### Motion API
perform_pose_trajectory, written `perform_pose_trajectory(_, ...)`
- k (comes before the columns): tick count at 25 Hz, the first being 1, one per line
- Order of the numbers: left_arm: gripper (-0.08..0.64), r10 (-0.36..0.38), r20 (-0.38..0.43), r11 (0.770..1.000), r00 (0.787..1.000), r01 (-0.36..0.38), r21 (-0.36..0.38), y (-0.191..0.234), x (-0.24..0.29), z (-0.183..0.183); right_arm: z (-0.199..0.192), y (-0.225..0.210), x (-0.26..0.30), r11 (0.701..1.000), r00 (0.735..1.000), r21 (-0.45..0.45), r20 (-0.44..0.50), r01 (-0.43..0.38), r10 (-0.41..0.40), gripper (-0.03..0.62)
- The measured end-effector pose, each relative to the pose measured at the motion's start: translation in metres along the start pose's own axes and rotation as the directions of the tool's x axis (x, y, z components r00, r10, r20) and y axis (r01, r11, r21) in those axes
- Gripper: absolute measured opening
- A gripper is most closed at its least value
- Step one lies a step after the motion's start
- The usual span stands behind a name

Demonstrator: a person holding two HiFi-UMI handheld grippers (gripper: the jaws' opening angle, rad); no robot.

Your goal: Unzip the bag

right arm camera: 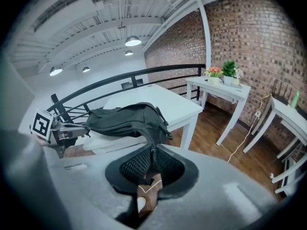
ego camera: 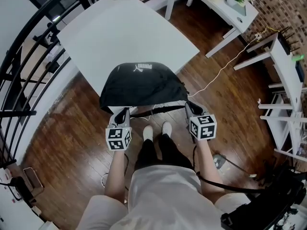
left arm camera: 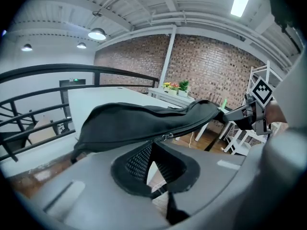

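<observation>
A black bag (ego camera: 141, 83) lies at the near edge of the white table (ego camera: 124, 28) and hangs a little over it. My left gripper (ego camera: 121, 113) is at the bag's near left corner. In the left gripper view its jaws (left arm camera: 152, 145) are shut, with the metal zipper slider (left arm camera: 167, 136) right at their tips and a thin black pull running down between them. My right gripper (ego camera: 190, 108) is at the bag's near right corner, and in its own view it (right arm camera: 152, 152) is shut on the end of the bag (right arm camera: 124, 119). The zipper line runs along the bag (left arm camera: 139, 121) between the two grippers.
A black railing (ego camera: 29, 56) curves round the left side. A second white table with potted plants (ego camera: 230, 4) stands at the back right, with white shelving (ego camera: 288, 80) further right. A white cable (ego camera: 220, 71) lies on the wooden floor. The person's feet (ego camera: 157, 131) stand under the table edge.
</observation>
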State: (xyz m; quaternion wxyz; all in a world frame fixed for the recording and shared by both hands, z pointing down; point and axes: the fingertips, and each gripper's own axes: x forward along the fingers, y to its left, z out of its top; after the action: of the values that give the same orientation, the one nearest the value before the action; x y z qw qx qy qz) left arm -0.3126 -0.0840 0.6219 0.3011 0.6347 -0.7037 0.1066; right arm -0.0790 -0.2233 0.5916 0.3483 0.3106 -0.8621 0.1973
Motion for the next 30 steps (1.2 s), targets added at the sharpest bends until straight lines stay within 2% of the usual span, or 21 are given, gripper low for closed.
perform_pose_trajectory(4,0.025,0.125,-0.002,0.992,0.992,-0.125,-0.014,0.06,-0.017,-0.005,-0.008,-0.009,0.007,0.999,1.0,0.02,-0.014,0.028,-0.027,0.029)
perform_pose_trajectory(7,0.025,0.246,-0.014,0.967,0.969,-0.247,-0.058,0.117,-0.032,-0.015,-0.021,-0.015,0.015,0.998,0.998,0.023,-0.033,0.053,-0.052,0.029)
perform_pose_trajectory(9,0.029,0.278,-0.036,0.958,0.96,-0.28,-0.063,0.137,-0.036,-0.024,-0.03,-0.014,0.023,0.998,0.997,0.005,-0.048,0.058,-0.058,0.031)
perform_pose_trajectory(12,0.036,0.264,-0.05,0.963,0.963,-0.266,-0.044,0.133,-0.037,-0.03,-0.045,-0.01,0.038,0.997,0.995,-0.042,-0.072,0.063,-0.066,0.032)
perform_pose_trajectory(15,0.133,0.256,-0.014,0.964,0.967,-0.256,-0.071,0.117,-0.054,-0.031,-0.06,-0.015,0.034,0.993,0.991,-0.052,-0.079,0.102,-0.106,0.067)
perform_pose_trajectory(16,0.133,0.273,0.013,0.959,0.962,-0.271,-0.088,0.113,-0.065,-0.031,-0.064,-0.017,0.025,0.992,0.99,-0.049,-0.067,0.117,-0.12,0.068)
perform_pose_trajectory(18,0.133,0.298,0.077,0.951,0.952,-0.289,-0.108,0.097,-0.089,-0.028,-0.064,-0.016,0.001,0.992,0.993,-0.029,-0.01,0.119,-0.119,0.103)
perform_pose_trajectory(21,0.132,0.267,0.197,0.963,0.944,-0.256,-0.08,0.045,-0.126,-0.016,-0.051,0.006,-0.054,0.999,0.985,0.019,0.169,0.037,-0.039,0.103)
perform_pose_trajectory(23,0.109,0.224,0.293,0.974,0.929,-0.222,-0.042,-0.006,-0.161,-0.005,-0.049,0.029,-0.105,0.999,0.952,0.0,0.304,-0.032,0.03,0.101)
perform_pose_trajectory(25,0.069,0.185,0.39,0.98,0.902,-0.199,-0.005,-0.064,-0.202,0.008,-0.048,0.053,-0.164,0.995,0.901,-0.045,0.423,-0.091,0.102,0.093)
perform_pose_trajectory(26,0.017,0.165,0.432,0.982,0.887,-0.189,0.013,-0.094,-0.223,0.015,-0.047,0.063,-0.195,0.991,0.869,-0.068,0.477,-0.115,0.134,0.052)
perform_pose_trajectory(27,0.017,0.14,0.468,0.984,0.872,-0.176,0.035,-0.125,-0.241,0.022,-0.047,0.072,-0.226,0.987,0.835,-0.089,0.525,-0.136,0.163,-0.009)
perform_pose_trajectory(28,0.017,0.112,0.497,0.985,0.86,-0.162,0.059,-0.155,-0.257,0.028,-0.047,0.078,-0.255,0.982,0.805,-0.109,0.563,-0.154,0.189,-0.009)
perform_pose_trajectory(30,0.017,0.06,0.536,0.985,0.842,-0.137,0.105,-0.211,-0.285,0.04,-0.048,0.089,-0.307,0.974,0.762,-0.151,0.607,-0.171,0.228,-0.009)
